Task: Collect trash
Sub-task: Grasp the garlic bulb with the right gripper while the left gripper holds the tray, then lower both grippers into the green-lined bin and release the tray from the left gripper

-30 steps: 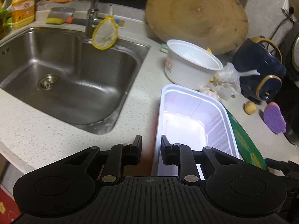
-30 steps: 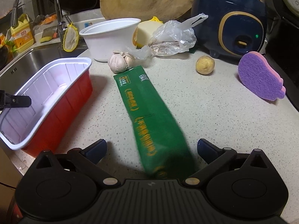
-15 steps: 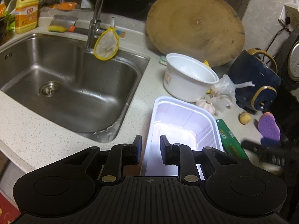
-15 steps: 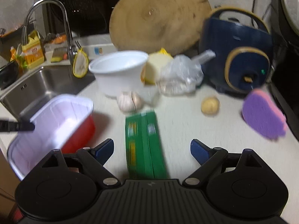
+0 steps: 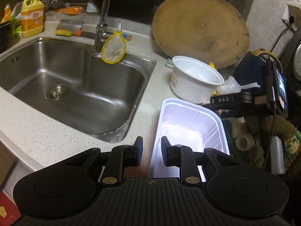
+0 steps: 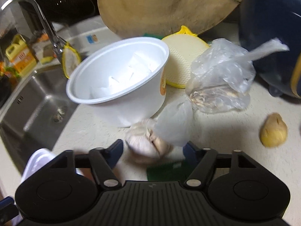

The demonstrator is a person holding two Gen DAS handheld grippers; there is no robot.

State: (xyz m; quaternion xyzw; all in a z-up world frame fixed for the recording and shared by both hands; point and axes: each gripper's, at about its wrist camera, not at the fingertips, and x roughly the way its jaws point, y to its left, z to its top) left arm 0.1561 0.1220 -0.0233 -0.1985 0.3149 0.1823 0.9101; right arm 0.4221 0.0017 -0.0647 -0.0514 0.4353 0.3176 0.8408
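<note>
Your left gripper (image 5: 151, 151) is clamped on the near rim of the tray (image 5: 216, 118). Your right gripper (image 6: 153, 151), fingers apart, faces the white bowl (image 6: 120, 82) just ahead-left; it looks light and thin-walled, so pinch its rim gently.

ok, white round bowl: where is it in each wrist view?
Left wrist: white round bowl right of centre, behind the rectangular tray.
Right wrist: it sits centre-left, large, ahead of the open right gripper.
Shared landmark: wooden cutting board behind it.

White tray (image 5: 190, 116) and round white bowl (image 6: 120, 79) stand upright, empty, near together.
</note>
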